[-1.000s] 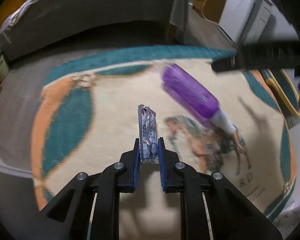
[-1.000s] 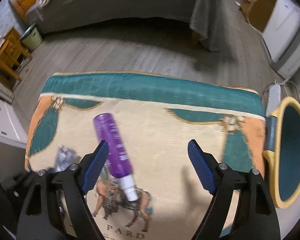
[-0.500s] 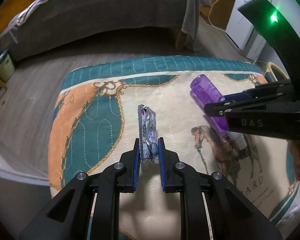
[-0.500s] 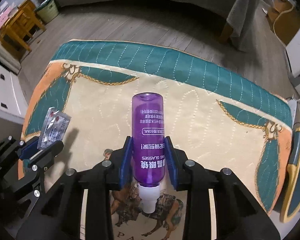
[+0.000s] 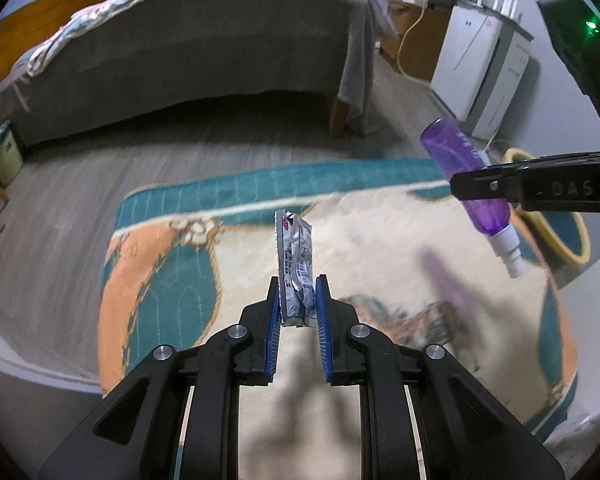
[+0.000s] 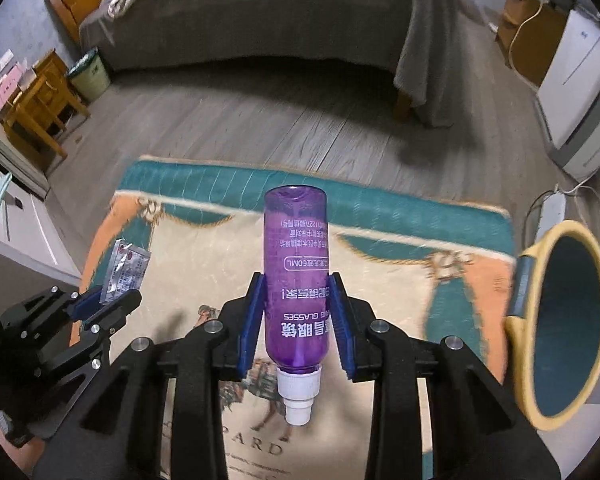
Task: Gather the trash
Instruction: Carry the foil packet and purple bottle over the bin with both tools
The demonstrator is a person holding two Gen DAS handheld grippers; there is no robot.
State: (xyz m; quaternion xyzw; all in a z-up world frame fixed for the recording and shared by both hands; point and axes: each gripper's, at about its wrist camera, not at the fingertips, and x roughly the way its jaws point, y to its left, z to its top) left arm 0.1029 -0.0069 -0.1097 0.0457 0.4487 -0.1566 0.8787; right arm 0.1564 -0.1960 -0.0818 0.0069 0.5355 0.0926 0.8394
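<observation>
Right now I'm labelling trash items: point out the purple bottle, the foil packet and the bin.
purple bottle (image 6: 295, 280): right wrist view, middle of its labelled body.
foil packet (image 5: 296, 264): left wrist view, printed face above the tool's pads.
bin (image 6: 521, 292): right wrist view, yellow rim's left edge.

the crinkled silver foil sachet (image 5: 296, 270) has a glossy, creased surface with printed text. the translucent purple plastic spray bottle (image 6: 295, 276) is smooth and shiny, with a white ribbed plastic nozzle cap. the black left gripper (image 5: 298, 304) and black right gripper (image 6: 296, 312) are matt plastic with bright metal screws and blue ridged pads (image 6: 249, 320). the teal, orange and cream quilted cloth mat (image 6: 380, 248) is matt and stitched. the grey plank floor (image 6: 260, 128) shows wood grain. the yellow-rimmed teal bin (image 6: 562, 320) looks smooth.
</observation>
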